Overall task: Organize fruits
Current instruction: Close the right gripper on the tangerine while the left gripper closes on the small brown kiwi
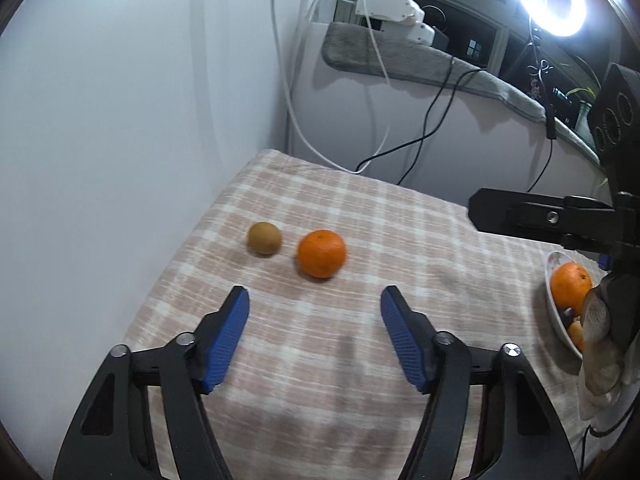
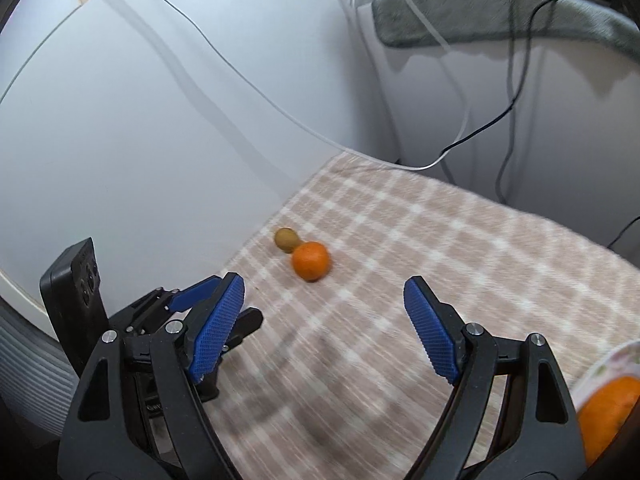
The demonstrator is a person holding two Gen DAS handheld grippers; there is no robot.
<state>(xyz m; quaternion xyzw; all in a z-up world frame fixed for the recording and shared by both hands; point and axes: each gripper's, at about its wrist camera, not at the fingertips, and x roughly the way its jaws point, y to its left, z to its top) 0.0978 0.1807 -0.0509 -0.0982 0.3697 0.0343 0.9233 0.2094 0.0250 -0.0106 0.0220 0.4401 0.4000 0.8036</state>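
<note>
Orange-skinned and round, the loose orange [image 1: 321,253] lies on the checked tablecloth [image 1: 360,360], near the wall edge, with a brown kiwi [image 1: 264,238] just beside it; whether the two touch cannot be confirmed. Neither fruit is held. A second orange [image 1: 570,283] already sits in the patterned bowl [image 1: 554,304] at the right edge of the cloth, together with smaller items too obscured to identify. This arrangement suggests the bowl is the collection point and the two loose fruits remain to be moved.

Left gripper [image 1: 315,294]: jaws apart, empty, blue pads aimed down at the cloth with the loose orange just ahead of the gap. Probable reason: alignment for a pickup.

Right gripper [image 2: 324,284]: jaws wide apart, empty, also facing the two fruits from farther back, near the bowl. A gloved hand [image 1: 600,332] supports it.
</note>
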